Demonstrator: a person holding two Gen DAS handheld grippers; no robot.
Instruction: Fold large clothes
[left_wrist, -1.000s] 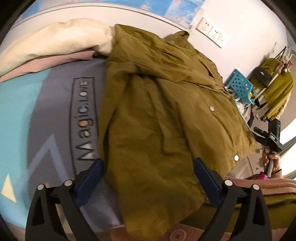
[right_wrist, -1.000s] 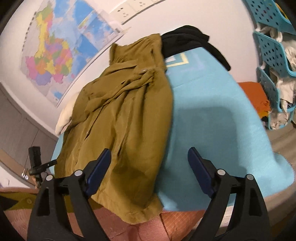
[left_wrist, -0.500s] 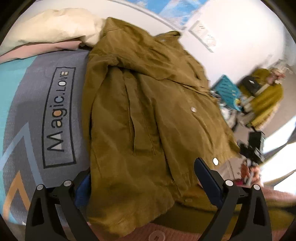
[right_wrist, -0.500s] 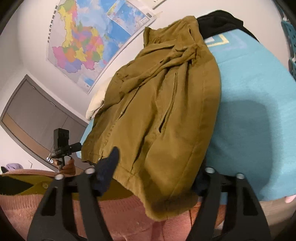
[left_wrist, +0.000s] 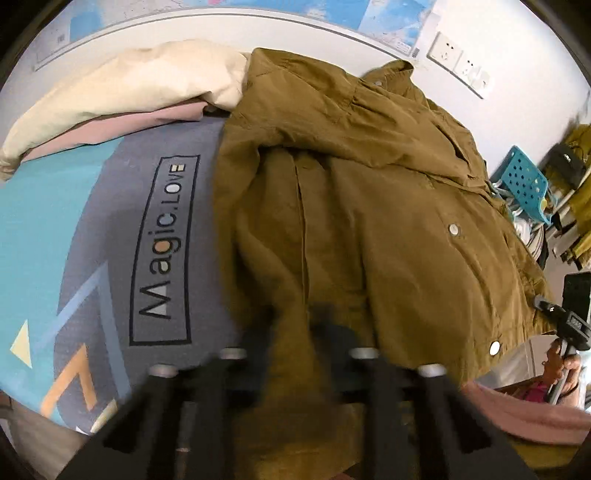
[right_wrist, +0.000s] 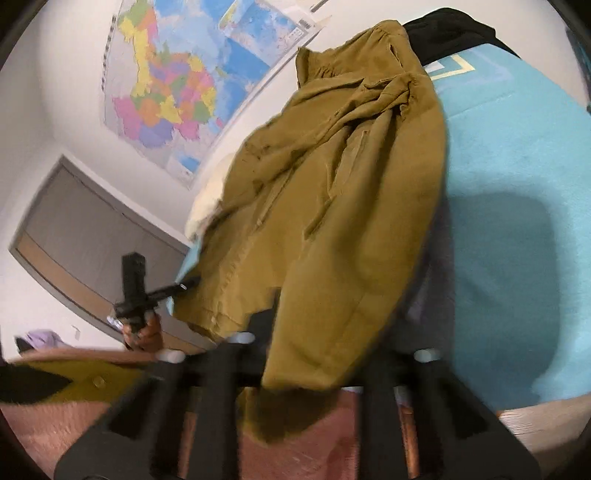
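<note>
An olive-brown jacket (left_wrist: 369, 221) lies spread on the bed, collar toward the wall and hem toward me. In the left wrist view my left gripper (left_wrist: 295, 332) sits at the near hem; its jaws are closing, and the blurred fingers stand close together with bunched hem cloth between them. In the right wrist view the same jacket (right_wrist: 332, 203) hangs over the bed's near edge. My right gripper (right_wrist: 332, 332) is also closing, with the other part of the hem gathered between its fingers. The pads themselves are hidden by cloth and blur.
A grey and turquoise blanket (left_wrist: 162, 251) printed "Magic.LOVE" covers the bed. Cream and pink bedding (left_wrist: 129, 85) is piled at the far left, a black garment (right_wrist: 450, 33) near the wall. A blue basket (left_wrist: 524, 181) stands to the right. A hand holds a black device (right_wrist: 136, 295).
Both grippers went from wide open above the hem to nearly closed on it. Each moved in closer, and the hem cloth now bunches between the fingers.
</note>
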